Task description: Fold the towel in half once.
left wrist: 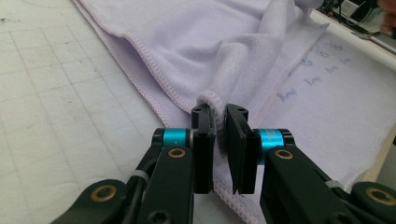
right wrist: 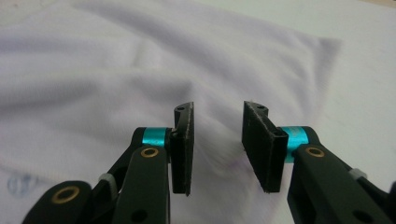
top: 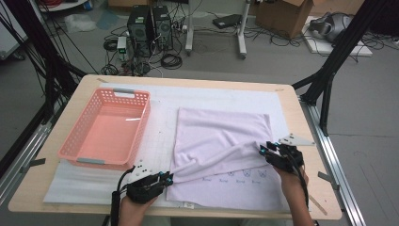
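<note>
The work in hand is folding the towel (top: 221, 136), which lies on the white mat (top: 164, 117) at the centre-right of the tabletop (top: 301, 117), at 3 o'clock from the pink basket (top: 106, 129).

Status of the fold:
- The near edge of the towel is lifted and drawn into a ridge running from your left gripper (top: 165, 178) at 7 o'clock to your right gripper (top: 264, 149) at 3 o'clock.
- The far half lies flat; the near strip with small printed figures is still uncovered.

Left gripper (left wrist: 220, 116): its fingers (left wrist: 203, 154) are closed on the hemmed corner of the towel, which is pinched between them.

Right gripper (right wrist: 217, 112): its fingers (right wrist: 183, 149) stand apart with nothing between them; towel fabric lies beyond.

Judged remaining: release the left corner, flatten the fold, complete any further folds, and probably place the towel in the basket, which is empty.
</note>
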Action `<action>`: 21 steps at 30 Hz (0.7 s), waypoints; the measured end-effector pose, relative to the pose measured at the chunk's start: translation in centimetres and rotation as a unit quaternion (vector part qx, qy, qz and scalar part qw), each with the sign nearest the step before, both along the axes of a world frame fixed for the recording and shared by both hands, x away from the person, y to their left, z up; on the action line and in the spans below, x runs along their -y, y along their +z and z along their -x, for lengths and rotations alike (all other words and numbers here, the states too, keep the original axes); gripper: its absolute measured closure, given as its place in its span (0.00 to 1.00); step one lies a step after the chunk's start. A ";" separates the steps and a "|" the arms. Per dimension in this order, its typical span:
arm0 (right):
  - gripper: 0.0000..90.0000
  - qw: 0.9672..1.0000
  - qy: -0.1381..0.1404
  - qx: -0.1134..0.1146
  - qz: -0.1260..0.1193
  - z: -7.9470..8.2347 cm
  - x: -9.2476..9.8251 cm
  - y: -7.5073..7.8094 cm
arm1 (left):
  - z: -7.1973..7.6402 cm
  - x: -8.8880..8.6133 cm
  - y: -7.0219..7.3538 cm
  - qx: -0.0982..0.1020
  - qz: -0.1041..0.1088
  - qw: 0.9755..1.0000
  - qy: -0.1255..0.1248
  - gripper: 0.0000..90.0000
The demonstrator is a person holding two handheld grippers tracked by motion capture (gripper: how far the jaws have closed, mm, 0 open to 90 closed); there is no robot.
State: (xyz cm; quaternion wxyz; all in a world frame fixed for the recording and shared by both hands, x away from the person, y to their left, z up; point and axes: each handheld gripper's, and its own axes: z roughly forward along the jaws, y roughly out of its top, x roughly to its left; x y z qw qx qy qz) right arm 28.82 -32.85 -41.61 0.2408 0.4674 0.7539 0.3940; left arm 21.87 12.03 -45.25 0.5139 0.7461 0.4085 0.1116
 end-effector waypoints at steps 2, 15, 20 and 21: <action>0.71 1.000 -0.011 -0.007 0.005 1.1 0.8 -0.4 | 0.0 0.1 0.0 0.000 0.000 1.000 -0.001 0.91; 0.95 0.998 0.009 -0.058 0.017 2.2 0.8 -2.8 | 0.1 0.1 -0.1 -0.002 -0.001 1.000 -0.006 0.96; 0.95 0.999 0.016 -0.039 -0.003 4.6 1.5 -2.1 | 0.7 -0.2 0.2 -0.003 0.010 1.000 -0.009 0.96; 0.95 0.999 0.017 -0.039 -0.007 5.2 1.7 -1.9 | 0.8 -0.3 0.3 -0.004 0.016 1.000 -0.010 0.96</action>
